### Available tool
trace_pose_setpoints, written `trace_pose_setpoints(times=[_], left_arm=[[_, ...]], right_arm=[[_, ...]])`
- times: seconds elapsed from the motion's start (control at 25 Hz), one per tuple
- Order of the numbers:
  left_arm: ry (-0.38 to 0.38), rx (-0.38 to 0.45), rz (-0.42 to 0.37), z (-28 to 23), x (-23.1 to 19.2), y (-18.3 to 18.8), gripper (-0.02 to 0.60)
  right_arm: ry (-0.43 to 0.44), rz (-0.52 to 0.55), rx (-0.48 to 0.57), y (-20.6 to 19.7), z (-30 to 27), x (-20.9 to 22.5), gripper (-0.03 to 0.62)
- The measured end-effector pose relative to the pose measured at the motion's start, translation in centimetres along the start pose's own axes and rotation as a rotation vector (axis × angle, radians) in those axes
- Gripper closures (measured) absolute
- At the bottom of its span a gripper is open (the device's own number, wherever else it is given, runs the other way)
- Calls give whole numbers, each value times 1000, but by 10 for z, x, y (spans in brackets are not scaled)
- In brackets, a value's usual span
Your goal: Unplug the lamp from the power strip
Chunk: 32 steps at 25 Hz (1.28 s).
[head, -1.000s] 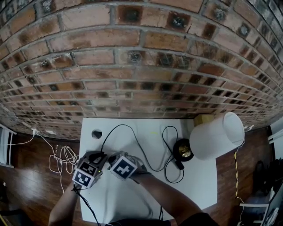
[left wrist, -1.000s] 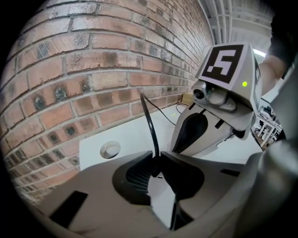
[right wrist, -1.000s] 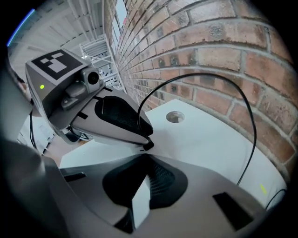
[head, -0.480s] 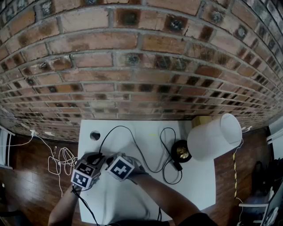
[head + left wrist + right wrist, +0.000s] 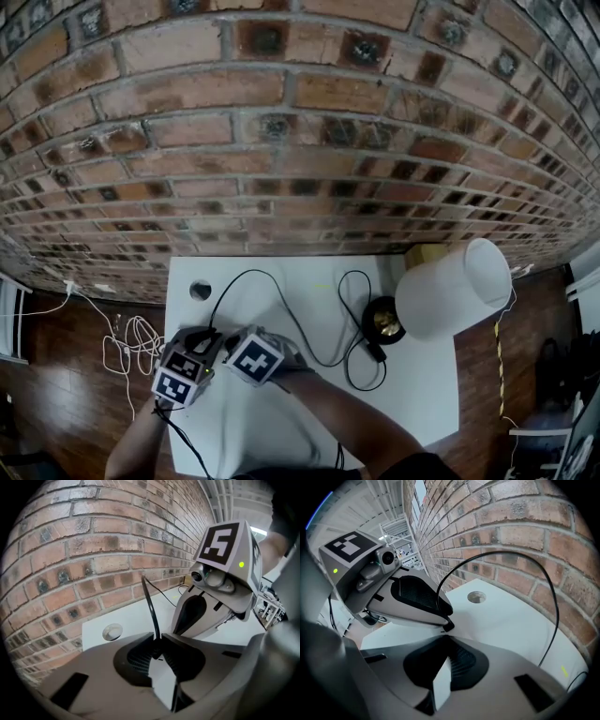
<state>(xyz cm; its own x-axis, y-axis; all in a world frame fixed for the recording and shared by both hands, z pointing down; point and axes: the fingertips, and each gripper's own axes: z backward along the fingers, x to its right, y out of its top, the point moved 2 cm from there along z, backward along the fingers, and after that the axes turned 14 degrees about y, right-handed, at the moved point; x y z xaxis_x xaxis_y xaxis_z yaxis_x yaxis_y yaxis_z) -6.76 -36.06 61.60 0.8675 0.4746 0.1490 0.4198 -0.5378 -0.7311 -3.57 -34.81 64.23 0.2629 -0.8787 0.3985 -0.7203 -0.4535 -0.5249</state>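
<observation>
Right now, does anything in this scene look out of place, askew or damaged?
Nothing spilled or broken. White cables lie in a loose tangle on the floor left of the table. The black cord of the lamp sprawls in loops across the tabletop; the lamp seems to lean, perhaps only lens distortion.

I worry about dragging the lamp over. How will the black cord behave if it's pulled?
Probably floppy: the black cord lies in loose loops across the white table, so the slack should take up first. Near the left gripper it stands up, so somewhat springy. The lamp looks top-heavy, big shade over a small base, so a taut cord might tip it.
</observation>
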Motion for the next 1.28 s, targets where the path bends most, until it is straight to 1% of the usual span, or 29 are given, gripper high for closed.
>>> trace_pose_setpoints(times=[0.16,0.24,0.4,0.52,0.72,0.84,0.96,1.08,1.16,1.28], left_arm=[[-11,-8,48,-2,-4,2,508],[-14,-11,57,-3,-4,3,508],[2,-8,14,-2,-2,3,508],[12,-8,12,0,-2,2,508],[13,-7,13,2,-3,7,520],[6,-9,-12,3,-2,7,520],[6,-8,8,4,-3,7,520],[0,-2,3,4,-2,7,522],[-3,-2,34,4,-3,7,523],[19,-2,65,2,-9,1,523]], right_arm=[[-1,-4,16,1,0,0,592],[0,-8,10,0,0,0,592],[12,-21,20,0,0,0,592],[12,-11,38,4,-1,0,592],[10,-27,20,-1,0,1,592],[12,-30,25,-2,0,0,592],[4,-23,31,0,1,1,592],[5,-25,33,0,1,1,592],[7,-27,37,1,1,1,592],[10,-29,36,1,1,0,592]])
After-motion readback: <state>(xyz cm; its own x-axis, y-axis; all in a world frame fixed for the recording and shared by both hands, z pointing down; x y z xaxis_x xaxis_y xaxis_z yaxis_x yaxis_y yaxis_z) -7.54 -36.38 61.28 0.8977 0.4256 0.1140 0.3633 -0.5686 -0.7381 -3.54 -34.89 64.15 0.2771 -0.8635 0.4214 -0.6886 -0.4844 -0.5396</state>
